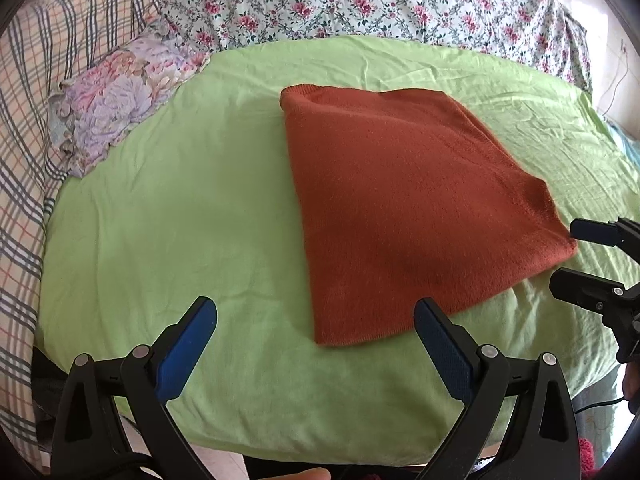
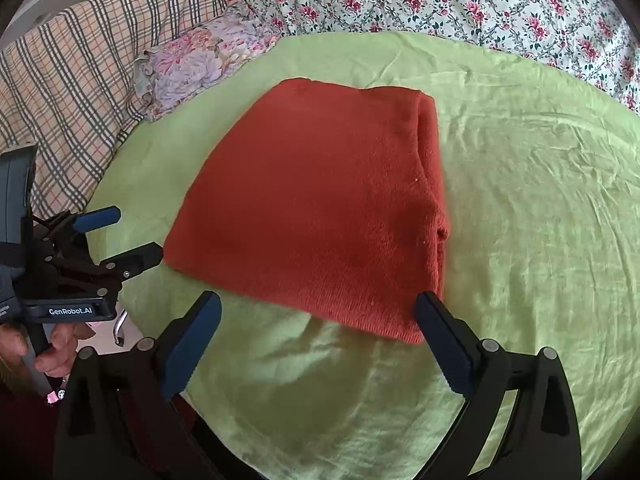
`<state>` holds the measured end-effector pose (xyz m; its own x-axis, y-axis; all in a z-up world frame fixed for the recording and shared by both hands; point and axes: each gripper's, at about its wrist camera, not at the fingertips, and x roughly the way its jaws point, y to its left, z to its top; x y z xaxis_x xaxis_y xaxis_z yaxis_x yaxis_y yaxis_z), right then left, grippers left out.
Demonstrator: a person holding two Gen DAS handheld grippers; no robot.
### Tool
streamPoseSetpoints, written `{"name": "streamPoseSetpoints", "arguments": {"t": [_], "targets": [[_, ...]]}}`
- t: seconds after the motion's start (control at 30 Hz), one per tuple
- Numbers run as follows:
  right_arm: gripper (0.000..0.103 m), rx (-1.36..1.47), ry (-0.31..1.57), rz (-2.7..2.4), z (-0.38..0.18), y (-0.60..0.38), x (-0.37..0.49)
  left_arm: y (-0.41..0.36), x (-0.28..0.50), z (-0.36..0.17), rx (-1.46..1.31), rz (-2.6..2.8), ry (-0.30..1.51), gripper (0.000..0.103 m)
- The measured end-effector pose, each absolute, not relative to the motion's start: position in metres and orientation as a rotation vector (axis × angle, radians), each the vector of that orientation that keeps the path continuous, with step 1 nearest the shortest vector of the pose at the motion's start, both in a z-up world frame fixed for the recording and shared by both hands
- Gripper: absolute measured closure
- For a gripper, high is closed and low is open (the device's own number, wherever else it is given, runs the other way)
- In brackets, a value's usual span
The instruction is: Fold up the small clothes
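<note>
Rust-red folded knit garment [image 1: 404, 208] lies just ahead of both wide-open, empty hand-held grippers, left [image 1: 316, 344] and right [image 2: 318, 336], its near edge closest.

A green sheet [image 1: 160, 220] covers the bed. It is soft and has small wrinkles. At the far side lies a flower quilt [image 1: 360, 0], white with pink roses. On the left is a check blanket [image 1: 28, 100] with dark lines. Between them sits a small pillow [image 1: 116, 96] with big pink and purple flowers, its near edge on the green sheet. Bright daylight falls on the far right. A bit of pale floor [image 2: 104, 340] shows at the near left.
</note>
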<state>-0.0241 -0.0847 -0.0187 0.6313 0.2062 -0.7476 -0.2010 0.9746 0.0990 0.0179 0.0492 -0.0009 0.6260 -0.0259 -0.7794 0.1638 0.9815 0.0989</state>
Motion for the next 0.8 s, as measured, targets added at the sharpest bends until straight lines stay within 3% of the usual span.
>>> {"name": "streamPoseSetpoints", "arguments": {"t": [0.8], "targets": [[0.004, -0.013, 0.884, 0.23, -0.009, -0.086, 0.019, 0.041, 0.057, 0.007, 0.18, -0.066, 0.885, 0.003]]}}
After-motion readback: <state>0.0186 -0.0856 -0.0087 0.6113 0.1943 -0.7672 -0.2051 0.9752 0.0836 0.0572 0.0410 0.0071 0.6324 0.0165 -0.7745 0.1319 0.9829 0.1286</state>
